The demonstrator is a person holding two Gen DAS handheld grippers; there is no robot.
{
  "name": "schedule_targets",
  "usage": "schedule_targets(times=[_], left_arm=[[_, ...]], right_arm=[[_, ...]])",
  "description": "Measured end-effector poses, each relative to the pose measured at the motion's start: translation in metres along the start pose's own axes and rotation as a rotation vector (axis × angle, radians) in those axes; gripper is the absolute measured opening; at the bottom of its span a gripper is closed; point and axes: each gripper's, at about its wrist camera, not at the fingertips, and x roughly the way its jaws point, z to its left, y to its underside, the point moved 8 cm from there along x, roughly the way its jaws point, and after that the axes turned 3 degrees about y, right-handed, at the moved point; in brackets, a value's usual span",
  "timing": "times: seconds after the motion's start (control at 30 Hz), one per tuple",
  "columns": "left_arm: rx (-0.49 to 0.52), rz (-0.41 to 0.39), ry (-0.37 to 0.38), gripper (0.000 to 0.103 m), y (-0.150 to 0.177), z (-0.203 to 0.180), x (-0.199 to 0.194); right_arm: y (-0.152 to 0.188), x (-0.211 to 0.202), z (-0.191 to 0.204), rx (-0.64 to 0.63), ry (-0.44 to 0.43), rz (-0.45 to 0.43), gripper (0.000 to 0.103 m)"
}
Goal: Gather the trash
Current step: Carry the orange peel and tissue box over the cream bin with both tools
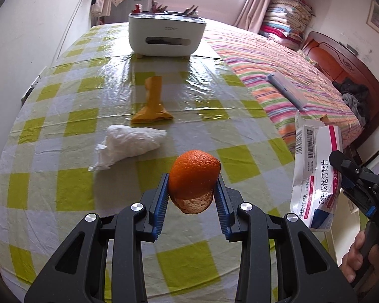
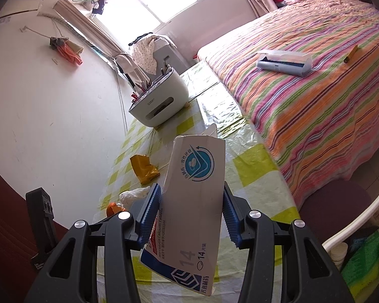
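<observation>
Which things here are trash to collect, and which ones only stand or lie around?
Trash:
orange peel, in the left gripper
medicine box, in the right gripper
yellow wrapper
white plastic bag

Only lying about:
white organizer
grey case on the bed

left wrist view: set low and close above the checked table [image 1: 70,126], facing straight along it toward the white organizer box [image 1: 166,35] and the window beyond, own fingers filling the bottom, striped bed [image 1: 285,75] off to the right. right wrist view: set higher, off the table's near right corner, tilted, facing along the table toward the same white organizer box [image 2: 159,106], much of the centre blocked by the medicine box [image 2: 192,197] held very near the lens. shared by both: table, organizer box, yellow wrapper [image 1: 151,103] [image 2: 144,168], white crumpled bag [image 1: 131,144] [image 2: 132,195], bed, window. each gripper partly caught by the other's camera.
</observation>
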Motion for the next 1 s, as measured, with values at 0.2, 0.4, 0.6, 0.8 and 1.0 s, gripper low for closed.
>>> schedule_targets(times=[0.2, 0.4, 0.6, 0.8, 1.0], left_arm=[[0.032, 0.011, 0.019, 0.034, 0.005, -0.024, 0.002], [0.062, 0.029, 0.05, 0.034, 0.01, -0.05, 0.007], [0.107, 0.05, 0.076, 0.034, 0.019, -0.08, 0.014], [0.153, 0.068, 0.09, 0.034, 0.03, -0.105, 0.021], [0.191, 0.093, 0.096, 0.034, 0.042, -0.127, 0.027]], right_arm=[[-0.004, -0.016, -0.013, 0.01, 0.004, -0.025, 0.046], [-0.006, -0.033, -0.026, 0.023, 0.014, -0.047, 0.046], [-0.005, -0.049, -0.045, 0.045, 0.031, -0.066, 0.046], [-0.003, -0.065, -0.066, 0.069, 0.049, -0.086, 0.046], [-0.003, -0.081, -0.083, 0.093, 0.057, -0.111, 0.046]])
